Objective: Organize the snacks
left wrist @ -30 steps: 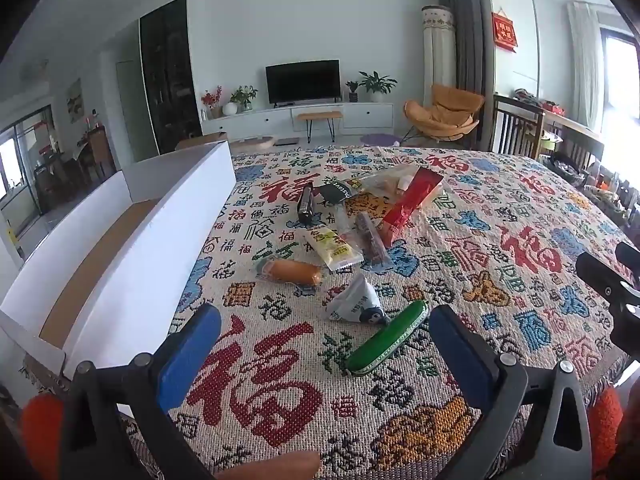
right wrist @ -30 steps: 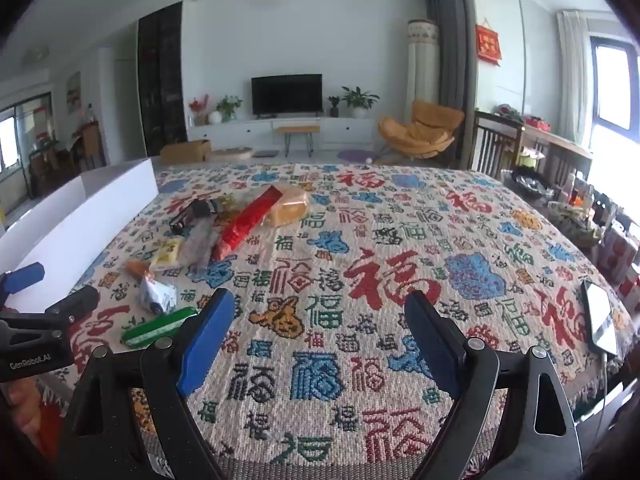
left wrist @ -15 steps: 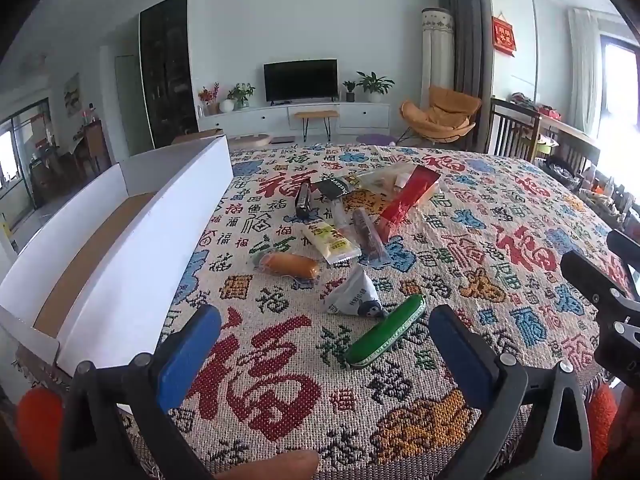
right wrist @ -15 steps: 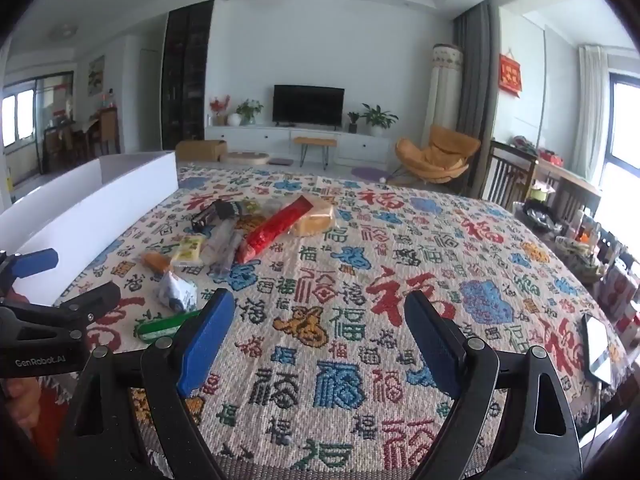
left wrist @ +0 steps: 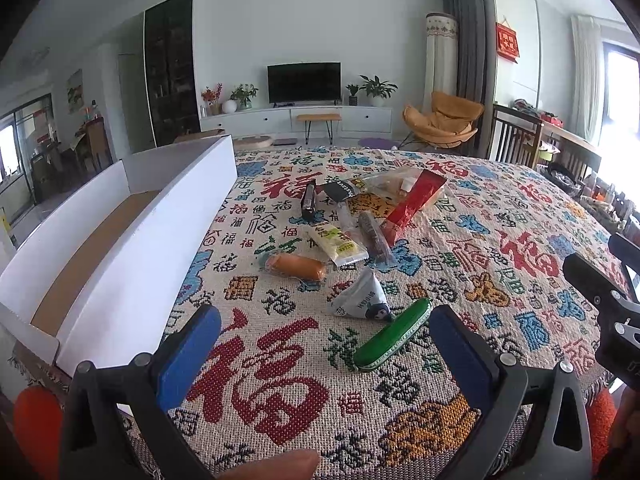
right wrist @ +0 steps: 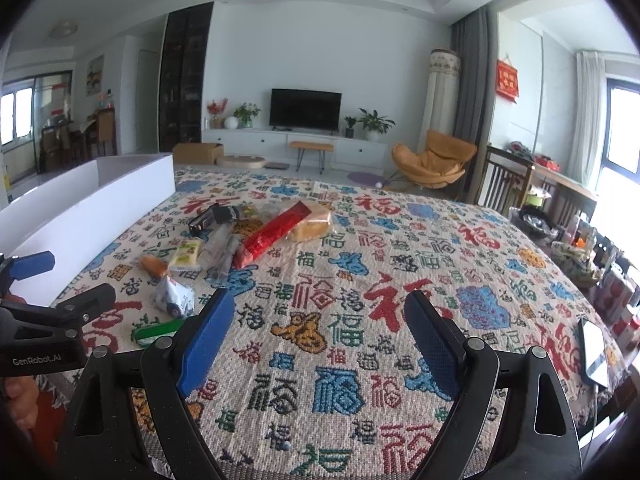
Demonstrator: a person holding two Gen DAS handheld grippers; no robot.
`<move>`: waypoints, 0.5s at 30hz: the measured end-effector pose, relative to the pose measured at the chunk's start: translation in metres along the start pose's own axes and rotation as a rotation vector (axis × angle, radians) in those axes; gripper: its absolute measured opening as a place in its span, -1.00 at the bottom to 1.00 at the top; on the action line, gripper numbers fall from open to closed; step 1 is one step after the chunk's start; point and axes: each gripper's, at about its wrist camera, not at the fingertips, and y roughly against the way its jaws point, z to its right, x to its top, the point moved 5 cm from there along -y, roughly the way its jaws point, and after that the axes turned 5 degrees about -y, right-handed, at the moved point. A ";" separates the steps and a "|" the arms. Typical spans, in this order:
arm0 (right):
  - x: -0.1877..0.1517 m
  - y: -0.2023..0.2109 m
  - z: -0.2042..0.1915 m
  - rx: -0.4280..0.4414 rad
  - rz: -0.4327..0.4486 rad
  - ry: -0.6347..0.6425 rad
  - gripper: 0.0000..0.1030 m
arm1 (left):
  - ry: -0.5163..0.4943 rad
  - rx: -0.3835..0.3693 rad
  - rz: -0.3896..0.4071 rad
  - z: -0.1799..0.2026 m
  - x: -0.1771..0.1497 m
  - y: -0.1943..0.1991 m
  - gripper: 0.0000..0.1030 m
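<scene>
Snacks lie in a loose pile on the big table (left wrist: 500,208), which is covered by a woven cloth (right wrist: 360,320) full of red, blue and green Chinese signs. Behind the table the room has a white wall, a black TV (left wrist: 304,82), potted plants and an orange chair (left wrist: 440,122). A long white box (left wrist: 132,248) lies on the table, left of the pile. In the pile, the red packet (left wrist: 416,202) is longest. Nearer the table's front edge lie a yellow packet (left wrist: 338,242), an orange sausage (left wrist: 296,266), a white triangle pouch (left wrist: 362,298) and a green stick (left wrist: 394,334).

The left gripper (left wrist: 326,354) hangs just in front of the green stick, spread wide with nothing in it. The right gripper (right wrist: 320,334) is also wide apart over bare cloth. The left tool reads "GenRobot.AI".
</scene>
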 end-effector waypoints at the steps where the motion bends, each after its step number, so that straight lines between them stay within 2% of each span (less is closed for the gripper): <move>1: 0.000 0.000 -0.002 0.002 0.000 0.004 0.74 | 0.001 0.001 0.000 -0.001 0.000 0.000 1.00; 15: -0.003 0.000 -0.007 0.006 -0.011 0.018 0.74 | 0.006 0.002 0.000 -0.004 -0.001 0.001 1.00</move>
